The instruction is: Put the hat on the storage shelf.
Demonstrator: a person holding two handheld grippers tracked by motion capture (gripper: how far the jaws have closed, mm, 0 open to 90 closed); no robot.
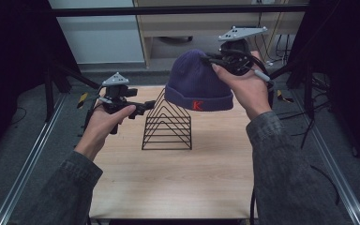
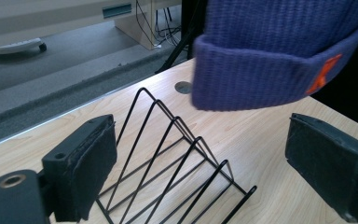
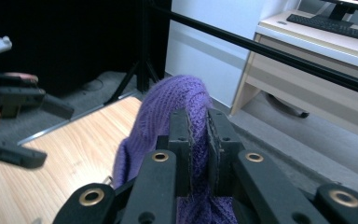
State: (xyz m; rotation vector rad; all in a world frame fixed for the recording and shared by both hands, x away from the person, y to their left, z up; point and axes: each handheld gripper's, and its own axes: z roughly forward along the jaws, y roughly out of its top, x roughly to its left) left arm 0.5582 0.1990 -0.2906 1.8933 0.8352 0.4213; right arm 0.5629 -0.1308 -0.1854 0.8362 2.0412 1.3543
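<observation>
The right gripper (image 3: 198, 135) has its two black jaws pinched together on the knit fabric near the crown of a purple ribbed woollen beanie with a folded cuff and a small orange letter K stitched on it (image 1: 198, 82). In the high view this gripper (image 1: 209, 59) sits at the upper right side of the beanie, held in the person's right hand (image 1: 246, 86), and the beanie hangs in the air with its cuff downward, clear of the worktop. The cuff hangs just above and slightly to the right of the peak of a black wire rack made of a row of triangular frames (image 1: 167, 124), which stands upright on the light wooden worktop (image 1: 178, 183) near its middle. Whether the cuff touches the topmost wire cannot be told.

The left gripper (image 2: 200, 163) has its jaws spread wide with nothing between the pads. It is held in the person's left hand (image 1: 104, 124) at the left of the rack, low over the worktop and pointing toward the rack. In the left gripper view the wire rack (image 2: 172, 158) lies between and just beyond the open jaws, and the beanie (image 2: 279, 51) hangs above its far end, its orange letter turned to the right.

Both grey sleeves come in from the near edge of the worktop.
</observation>
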